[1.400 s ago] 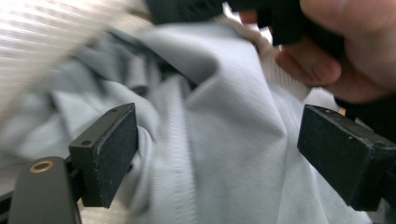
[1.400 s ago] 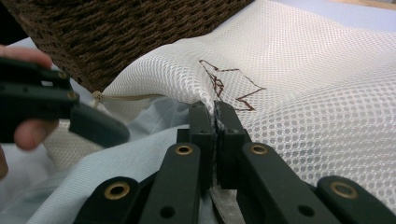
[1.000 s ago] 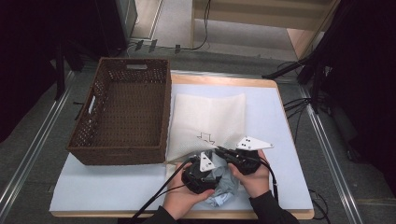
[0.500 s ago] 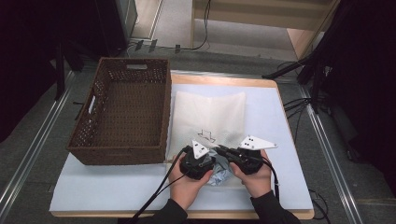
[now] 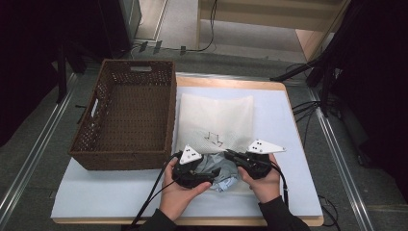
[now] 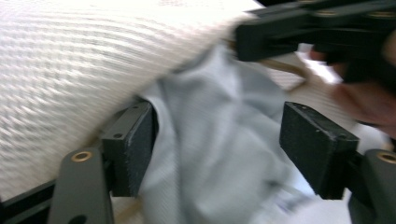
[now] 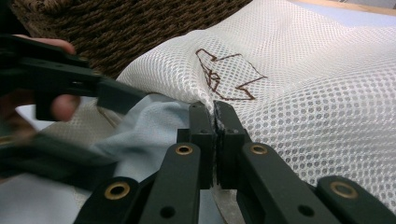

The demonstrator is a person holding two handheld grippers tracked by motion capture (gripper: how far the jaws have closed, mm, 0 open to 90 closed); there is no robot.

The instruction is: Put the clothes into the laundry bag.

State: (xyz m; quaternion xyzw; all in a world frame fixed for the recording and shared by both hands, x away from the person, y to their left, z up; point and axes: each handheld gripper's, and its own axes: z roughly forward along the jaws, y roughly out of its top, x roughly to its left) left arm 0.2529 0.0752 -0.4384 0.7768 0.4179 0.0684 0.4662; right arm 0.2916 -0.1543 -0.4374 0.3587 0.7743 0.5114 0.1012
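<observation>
In the high view, both hands work at the near edge of the desk (image 5: 110, 192), where a light blue garment (image 5: 219, 172) lies bunched at the mouth of a white mesh bag (image 5: 216, 120), beside a wicker basket (image 5: 126, 113). In the left gripper view, the left gripper (image 6: 217, 149) has just been opening; its fingers (image 6: 130, 144) stand wide, cloth loose between them. In the right gripper view, the right gripper (image 7: 215, 122) pinches the bag's edge tight. With the cloth unheld, it may slide back out of the mouth.
</observation>
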